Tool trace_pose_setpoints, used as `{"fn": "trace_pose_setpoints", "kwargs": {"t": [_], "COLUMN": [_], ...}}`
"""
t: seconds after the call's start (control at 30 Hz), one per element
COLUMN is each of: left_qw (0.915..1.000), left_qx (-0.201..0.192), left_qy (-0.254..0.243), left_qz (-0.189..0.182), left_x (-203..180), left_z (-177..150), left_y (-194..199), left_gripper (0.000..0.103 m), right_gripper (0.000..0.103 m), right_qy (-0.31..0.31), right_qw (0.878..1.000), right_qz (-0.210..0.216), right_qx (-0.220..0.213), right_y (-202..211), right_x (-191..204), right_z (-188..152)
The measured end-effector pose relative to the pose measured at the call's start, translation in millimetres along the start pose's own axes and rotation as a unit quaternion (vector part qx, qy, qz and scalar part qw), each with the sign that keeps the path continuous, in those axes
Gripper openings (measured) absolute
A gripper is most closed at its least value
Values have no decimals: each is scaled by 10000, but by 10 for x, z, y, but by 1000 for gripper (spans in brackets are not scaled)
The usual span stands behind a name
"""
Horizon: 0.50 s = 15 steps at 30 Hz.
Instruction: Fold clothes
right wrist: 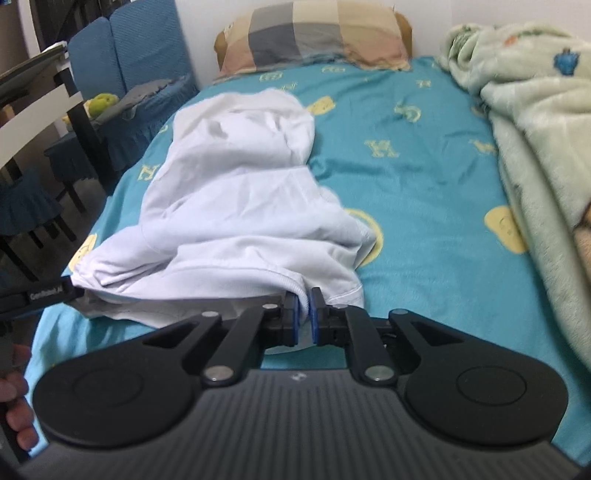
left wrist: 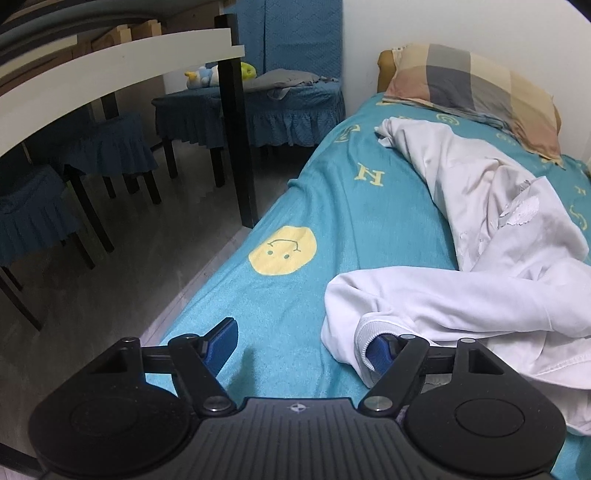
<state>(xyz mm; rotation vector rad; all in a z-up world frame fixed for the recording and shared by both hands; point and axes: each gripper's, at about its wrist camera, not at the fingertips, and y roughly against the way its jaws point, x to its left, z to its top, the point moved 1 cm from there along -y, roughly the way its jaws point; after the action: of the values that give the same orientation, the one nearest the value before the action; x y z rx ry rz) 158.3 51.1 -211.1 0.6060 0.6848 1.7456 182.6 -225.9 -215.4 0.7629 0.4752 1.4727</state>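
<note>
White hoodie [right wrist: 236,199] lies rumpled on the teal bed sheet [right wrist: 424,192], its hood toward the checked pillow [right wrist: 314,33]. Right gripper [right wrist: 303,314] has its fingers nearly together, pinching the hem's ribbed edge. Left gripper [left wrist: 303,343] stands with fingers wide apart; its right finger [left wrist: 380,349] is tucked into a ribbed cuff [left wrist: 364,338], the other over bare sheet.

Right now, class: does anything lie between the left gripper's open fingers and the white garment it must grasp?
Nothing visible does. The left gripper is open on the teal bedsheet, one finger already tucked into the white garment at its ribbed cuff.
</note>
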Motion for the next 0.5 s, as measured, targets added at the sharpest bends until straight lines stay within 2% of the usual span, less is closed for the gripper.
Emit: {"fn": "trace_pose_setpoints", "kwargs": {"t": [0.07,0.17,0.3,0.37,0.5], "left_qw": [10000,10000,10000,9999,9998], "left_qx": [-1,7,8,4,-2], "left_qy": [-12,-80,-56,-65,-117], "left_qz": [-29,-30,-78,-85,-140], "left_x": [-2,-26,-33,-39,-67], "left_z": [-9,-10,1,-1,1], "left_y": [6,2,1,-2,-28], "left_gripper": [72,72,71,69,64], "right_gripper": [15,30,34,40,40], "right_qy": [10,124,255,280,284], "right_qw": [9999,9998,9995,9995,9996], "right_qz": [76,83,108,105,35], "right_qx": [92,160,151,117,-55], "right_y": [-45,-98,-96,-99,-132], "right_x": [23,67,119,131,128], "right_z": [-23,-40,-53,-55,-33]}}
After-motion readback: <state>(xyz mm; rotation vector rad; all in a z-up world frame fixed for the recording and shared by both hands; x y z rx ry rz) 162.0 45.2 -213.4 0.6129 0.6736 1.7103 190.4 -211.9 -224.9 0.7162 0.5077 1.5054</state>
